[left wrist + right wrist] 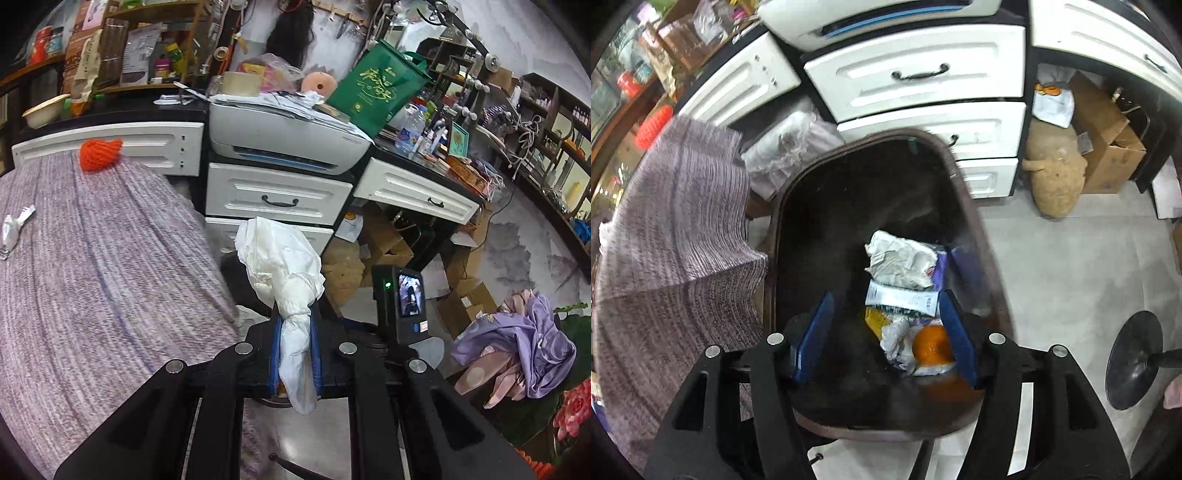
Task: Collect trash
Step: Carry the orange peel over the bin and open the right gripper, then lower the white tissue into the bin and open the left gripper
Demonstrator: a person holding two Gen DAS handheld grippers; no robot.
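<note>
My left gripper [295, 328] is shut on a crumpled white tissue [280, 258], which bulges out beyond its blue pads above the cloth's edge. On the purple-grey cloth [92, 277] lie an orange foam net [99, 155] at the far edge and a white wrapper [13, 229] at the left. My right gripper [886, 299] stands open over a dark bin [960, 177], pointing steeply down into it. Inside the bin are crumpled paper [901, 262], a printed slip [905, 299] and an orange piece [932, 347]. Nothing is pressed between the right pads.
White drawers [277, 199] and a printer [288, 140] stand behind the bin. Cardboard boxes [1108, 147] and a tan sack [1056, 177] sit under the desk at right. A purple fabric heap [524, 339] lies on the floor, and a black stool base [1134, 358] stands right of the bin.
</note>
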